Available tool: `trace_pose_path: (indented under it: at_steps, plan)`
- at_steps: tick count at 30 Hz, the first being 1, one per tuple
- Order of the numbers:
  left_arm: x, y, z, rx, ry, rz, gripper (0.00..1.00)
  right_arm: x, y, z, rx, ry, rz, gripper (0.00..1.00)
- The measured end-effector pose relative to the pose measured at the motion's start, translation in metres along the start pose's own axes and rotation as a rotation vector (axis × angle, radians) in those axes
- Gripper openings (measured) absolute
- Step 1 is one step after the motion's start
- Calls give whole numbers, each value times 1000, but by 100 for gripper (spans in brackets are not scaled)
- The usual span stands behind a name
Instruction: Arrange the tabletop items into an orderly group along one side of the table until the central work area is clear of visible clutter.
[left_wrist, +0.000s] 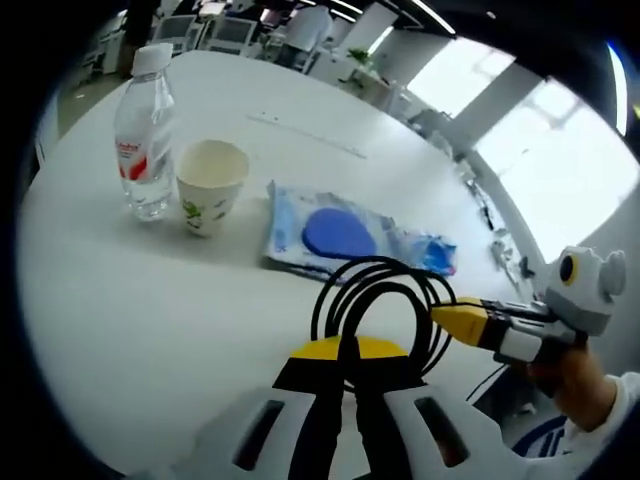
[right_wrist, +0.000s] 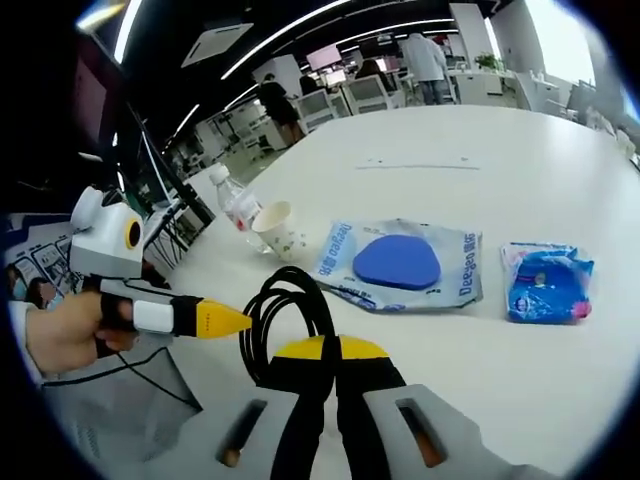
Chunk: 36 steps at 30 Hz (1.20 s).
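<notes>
Your left claw (left_wrist: 345, 375) and right claw (right_wrist: 333, 385) both pinch the black cable (left_wrist: 375, 295); the cup (left_wrist: 211, 185) sits ahead, left.

A large white table (right_wrist: 520, 170) serves as the landmark, its pale top running far back into an open office. Beyond its far edge stand rows of desks with monitors (right_wrist: 325, 55) and chairs (right_wrist: 368, 93), and people stand among them. Above the table, long strip lights (right_wrist: 300, 40) cross a dark ceiling. To one side of it, tall bright windows (left_wrist: 560, 160) let in daylight.
</notes>
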<state>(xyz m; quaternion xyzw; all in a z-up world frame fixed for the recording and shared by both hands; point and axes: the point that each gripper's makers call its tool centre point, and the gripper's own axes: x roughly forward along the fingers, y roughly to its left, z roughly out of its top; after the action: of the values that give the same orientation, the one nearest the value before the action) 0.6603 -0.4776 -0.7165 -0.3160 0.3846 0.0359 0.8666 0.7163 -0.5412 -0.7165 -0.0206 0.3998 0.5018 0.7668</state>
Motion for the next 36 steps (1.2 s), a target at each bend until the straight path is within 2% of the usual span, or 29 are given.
trace_pose_path:
  at_steps: [14, 23, 36]
  plan:
    - [19, -53, -6, 85, 52, -53, 0, -44, -36, -6, 59, -47, -62, 0]
    - [35, -87, -10, 144, 79, -90, 0, -68, -68, -9, 96, -76, -111, 0]
    - [64, -118, -19, 197, 140, -129, 0, -90, -105, -20, 161, -98, -165, 0]
